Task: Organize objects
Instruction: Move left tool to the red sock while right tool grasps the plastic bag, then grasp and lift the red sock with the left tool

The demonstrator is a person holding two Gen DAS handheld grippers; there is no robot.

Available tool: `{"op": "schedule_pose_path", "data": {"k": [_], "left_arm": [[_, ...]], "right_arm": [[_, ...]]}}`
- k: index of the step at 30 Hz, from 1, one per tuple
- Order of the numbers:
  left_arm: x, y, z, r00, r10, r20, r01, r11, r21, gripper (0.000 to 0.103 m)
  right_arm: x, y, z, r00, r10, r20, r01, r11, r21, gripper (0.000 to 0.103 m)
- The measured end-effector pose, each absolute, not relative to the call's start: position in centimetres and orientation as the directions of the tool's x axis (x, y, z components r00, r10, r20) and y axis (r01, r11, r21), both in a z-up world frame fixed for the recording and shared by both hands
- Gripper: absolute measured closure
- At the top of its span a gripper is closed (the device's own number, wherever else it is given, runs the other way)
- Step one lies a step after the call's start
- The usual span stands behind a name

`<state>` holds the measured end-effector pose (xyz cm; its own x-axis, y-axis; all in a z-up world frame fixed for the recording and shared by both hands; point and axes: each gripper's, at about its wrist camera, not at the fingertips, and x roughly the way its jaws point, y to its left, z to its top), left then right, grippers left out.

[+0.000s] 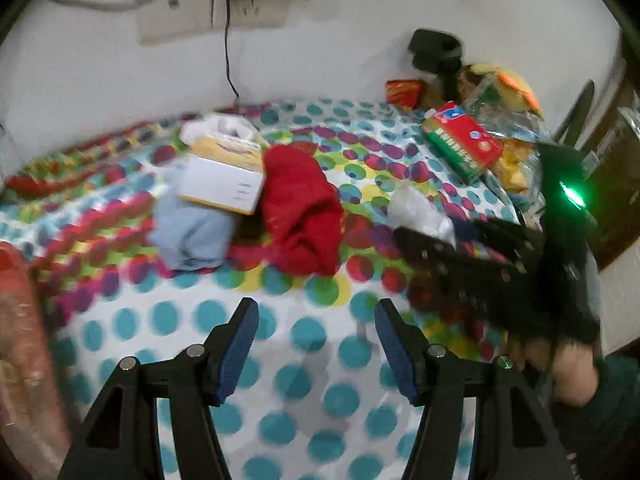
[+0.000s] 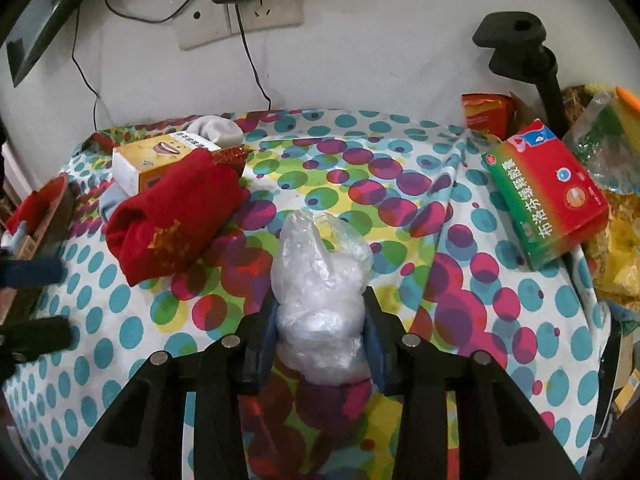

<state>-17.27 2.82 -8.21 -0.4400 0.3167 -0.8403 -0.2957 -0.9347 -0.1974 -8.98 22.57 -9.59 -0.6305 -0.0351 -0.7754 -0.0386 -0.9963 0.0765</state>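
My right gripper is shut on a crumpled clear plastic bag and holds it over the dotted tablecloth. The bag also shows in the left wrist view, with the right gripper behind it. My left gripper is open and empty above the cloth's blue-dotted part. A red cloth, a white and yellow box and a light blue cloth lie at the left. A red and green medicine box lies at the right.
Snack packets and a red packet pile up at the back right beside a black stand. A grey sock lies behind the box. Wall sockets with cables hang above the table. A reddish wrapped thing stands at the left edge.
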Motion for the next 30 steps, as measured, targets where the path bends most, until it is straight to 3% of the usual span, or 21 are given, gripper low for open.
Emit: {"op": "schedule_pose_path", "data": {"k": [7,16,17,18,19,30], "left_arm": [[-22.0,4.4,-9.9,-0.429,0.302,-0.851,-0.193,-0.951,-0.240,0.041],[-23.4,4.1,-10.7,-0.479,0.232,-0.847,-0.123,-0.973,-0.197,0.041],[-23.1,3.8,-10.6,-0.494,0.225,-0.840,-0.127,-0.974,-0.186,0.046],[-22.9,3.8,-10.7,-0.498,0.208,-0.842,-0.131,-0.978,-0.164,0.065],[-22.7,3.8,-10.7,-0.494,0.207,-0.845,-0.144,-0.977,-0.156,0.073],[-17.3,3.7,-9.7,-0.528,0.179,-0.830,-0.252,-0.967,-0.048,0.079]], "right_arm": [[-9.1,22.5,-9.7,-0.630,-0.046,-0.775,-0.032,-0.996,0.086,0.062],[-9.3,21.9,-9.8,-0.624,-0.018,-0.781,-0.030,-0.998,0.047,0.059],[-9.2,21.9,-9.8,-0.625,-0.020,-0.781,-0.030,-0.998,0.049,0.059],[-9.3,21.9,-9.8,-0.625,-0.019,-0.780,-0.031,-0.998,0.049,0.059],[-9.3,21.8,-9.8,-0.625,-0.017,-0.781,-0.031,-0.998,0.047,0.059],[-9.5,21.4,-9.8,-0.622,-0.002,-0.783,-0.036,-0.999,0.032,0.058]]}}
